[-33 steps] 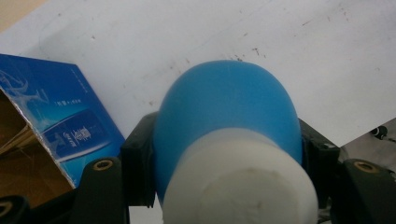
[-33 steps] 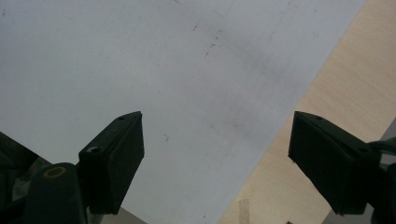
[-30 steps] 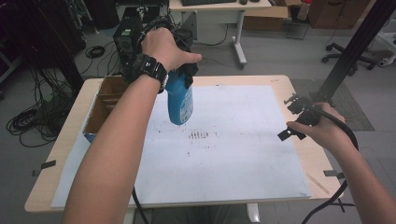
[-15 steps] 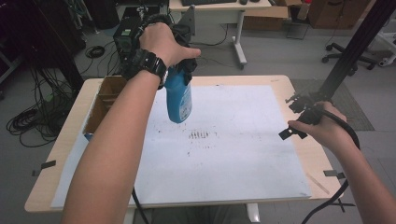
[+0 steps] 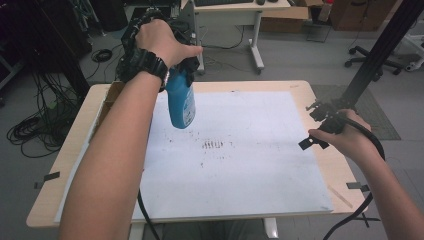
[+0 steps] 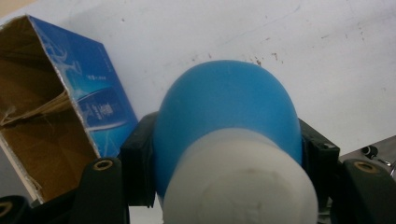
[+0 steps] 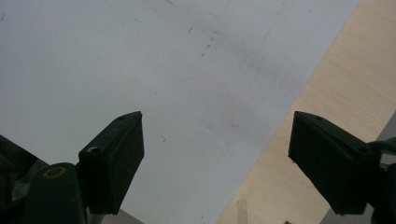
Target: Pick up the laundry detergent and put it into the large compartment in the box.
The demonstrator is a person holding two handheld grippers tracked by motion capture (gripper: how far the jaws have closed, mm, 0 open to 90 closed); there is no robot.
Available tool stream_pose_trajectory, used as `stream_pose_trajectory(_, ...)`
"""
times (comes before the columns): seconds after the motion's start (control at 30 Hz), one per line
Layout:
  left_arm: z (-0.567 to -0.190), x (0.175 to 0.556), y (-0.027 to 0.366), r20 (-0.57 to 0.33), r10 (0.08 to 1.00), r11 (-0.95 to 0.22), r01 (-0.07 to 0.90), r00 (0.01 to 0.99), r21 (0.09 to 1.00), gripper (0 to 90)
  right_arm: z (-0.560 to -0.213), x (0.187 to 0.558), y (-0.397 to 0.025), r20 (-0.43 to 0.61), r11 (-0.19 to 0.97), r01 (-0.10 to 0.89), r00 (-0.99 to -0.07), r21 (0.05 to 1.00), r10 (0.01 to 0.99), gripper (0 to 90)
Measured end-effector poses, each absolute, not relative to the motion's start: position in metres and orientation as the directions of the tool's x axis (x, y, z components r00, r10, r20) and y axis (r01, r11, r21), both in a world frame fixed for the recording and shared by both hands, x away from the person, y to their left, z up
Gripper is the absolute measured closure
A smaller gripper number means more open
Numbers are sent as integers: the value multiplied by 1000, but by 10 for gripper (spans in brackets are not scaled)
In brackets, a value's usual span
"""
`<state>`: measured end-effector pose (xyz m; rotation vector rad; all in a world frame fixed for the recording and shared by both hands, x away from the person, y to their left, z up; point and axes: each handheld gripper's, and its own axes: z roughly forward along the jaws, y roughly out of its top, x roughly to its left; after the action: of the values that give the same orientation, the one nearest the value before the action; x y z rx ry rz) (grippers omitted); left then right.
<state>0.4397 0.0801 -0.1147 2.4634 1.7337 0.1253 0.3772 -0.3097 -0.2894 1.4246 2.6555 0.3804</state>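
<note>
I have the blue bottle (image 5: 181, 102) pinched in my left hand-held gripper (image 5: 176, 70), lifted clear at ten o'clock over the counter (image 5: 320, 165), nowhere set down yet, while my right hand-held gripper (image 7: 215, 158) waits spread at three o'clock.

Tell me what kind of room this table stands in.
Probably a lab or office workspace: cables lie coiled on the grey floor, a desk with a keyboard stands behind, and an office chair sits far right. The wooden table carries a white sheet.
</note>
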Motion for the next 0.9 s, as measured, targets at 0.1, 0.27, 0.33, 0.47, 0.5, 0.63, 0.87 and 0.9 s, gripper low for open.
stream_pose_trajectory(0.1, -112, 441, 89, -15, 947, -315, 936, 321, 157, 375, -290, 377, -310, 28, 527, 806, -554, 268, 832, 181)
stream_pose_trajectory(0.27, -109, 442, 101, -12, 954, -293, 942, 299, 162, 375, -289, 378, -311, 27, 527, 806, -553, 268, 833, 181)
stream_pose_trajectory(0.33, -107, 442, 109, -5, 959, -277, 947, 282, 160, 375, -289, 378, -311, 28, 525, 807, -552, 272, 834, 181)
stream_pose_trajectory(0.47, -106, 443, 120, 7, 966, -257, 953, 260, 160, 375, -289, 379, -311, 30, 523, 808, -551, 272, 834, 181)
stream_pose_trajectory(0.5, -106, 443, 123, 7, 968, -249, 955, 251, 163, 375, -289, 379, -311, 30, 523, 808, -551, 272, 834, 181)
stream_pose_trajectory(0.63, -105, 443, 134, 10, 974, -225, 960, 226, 165, 375, -290, 379, -310, 31, 524, 808, -551, 271, 834, 181)
stream_pose_trajectory(0.87, -102, 442, 153, 18, 980, -198, 966, 198, 167, 375, -289, 379, -311, 33, 517, 812, -544, 271, 838, 182)
stream_pose_trajectory(0.9, -101, 442, 157, 25, 982, -191, 968, 190, 165, 375, -289, 380, -311, 33, 516, 812, -544, 272, 838, 182)
